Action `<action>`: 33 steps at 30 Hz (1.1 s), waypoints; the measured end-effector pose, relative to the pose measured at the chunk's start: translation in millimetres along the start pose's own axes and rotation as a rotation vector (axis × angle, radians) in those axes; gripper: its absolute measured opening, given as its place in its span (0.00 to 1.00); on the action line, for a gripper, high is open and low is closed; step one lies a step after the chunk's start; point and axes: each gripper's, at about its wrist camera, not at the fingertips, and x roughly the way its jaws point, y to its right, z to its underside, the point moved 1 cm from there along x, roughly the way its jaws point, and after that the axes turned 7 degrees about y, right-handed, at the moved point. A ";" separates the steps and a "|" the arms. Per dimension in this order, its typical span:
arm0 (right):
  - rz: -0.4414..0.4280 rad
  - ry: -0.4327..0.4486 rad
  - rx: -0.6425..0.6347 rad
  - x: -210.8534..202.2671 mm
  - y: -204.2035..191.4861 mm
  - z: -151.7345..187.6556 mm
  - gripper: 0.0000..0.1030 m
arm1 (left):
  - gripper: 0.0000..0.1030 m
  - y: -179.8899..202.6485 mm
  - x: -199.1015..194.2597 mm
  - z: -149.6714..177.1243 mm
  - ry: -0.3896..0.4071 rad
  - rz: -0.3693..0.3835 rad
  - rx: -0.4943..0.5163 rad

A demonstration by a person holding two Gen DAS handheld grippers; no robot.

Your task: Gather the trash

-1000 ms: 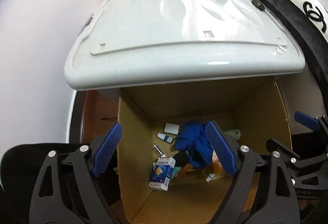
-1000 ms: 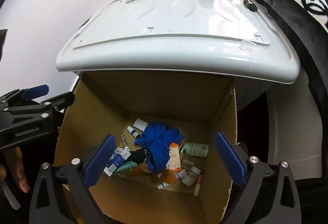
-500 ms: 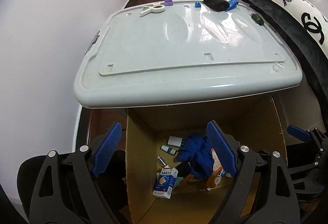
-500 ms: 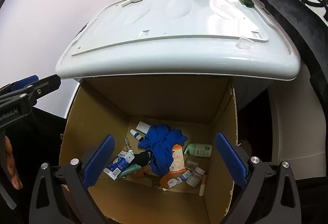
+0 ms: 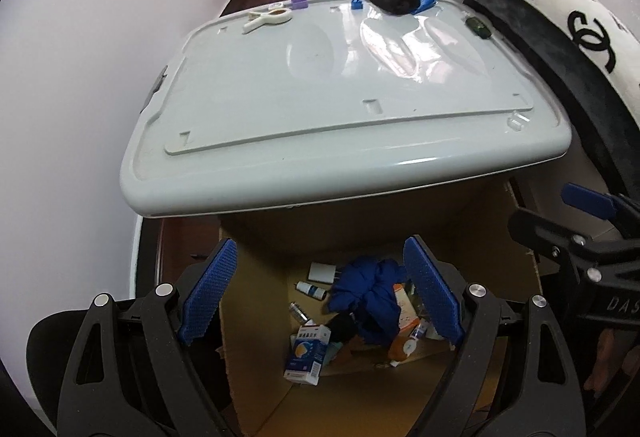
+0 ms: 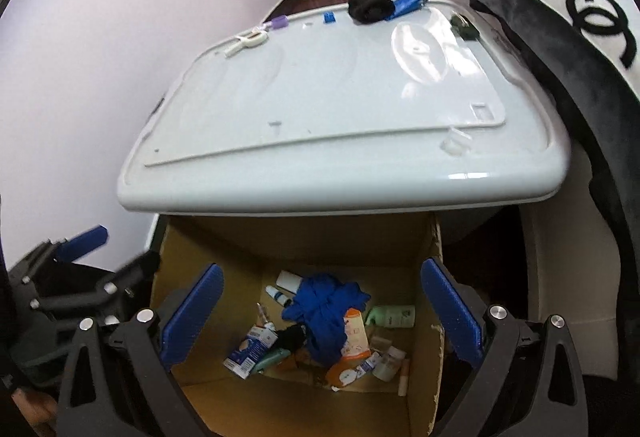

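We see the cardboard box [image 6: 188,249] open from above, though the white lid [image 6: 340,97] overhangs its far edge. Trash crowds the box floor around the blue cloth [image 6: 326,303]. The lid's middle lies bare, hemmed by the wall [image 6: 80,57] and the dark cushion [image 6: 580,69]

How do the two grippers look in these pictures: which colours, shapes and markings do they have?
The left gripper and the right gripper look alike: black plastic frames with triangular cut-outs, silver round bolts, and two long fingers faced with blue ribbed pads. In the left wrist view, the right gripper's black body carries white letters, partly cut off. No cables or sleeves are visible.
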 end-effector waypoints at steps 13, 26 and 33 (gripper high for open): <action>0.016 0.053 -0.012 -7.7 1.3 -13.5 0.95 | 0.81 -9.0 -4.4 -8.6 0.029 0.003 -0.031; 0.097 0.106 -0.074 -3.4 4.7 -8.8 0.95 | 0.81 1.3 -0.5 -9.7 0.049 -0.023 0.003; 0.008 -0.044 0.124 19.8 15.8 -0.6 0.95 | 0.81 -3.2 24.6 -1.5 0.033 -0.061 0.004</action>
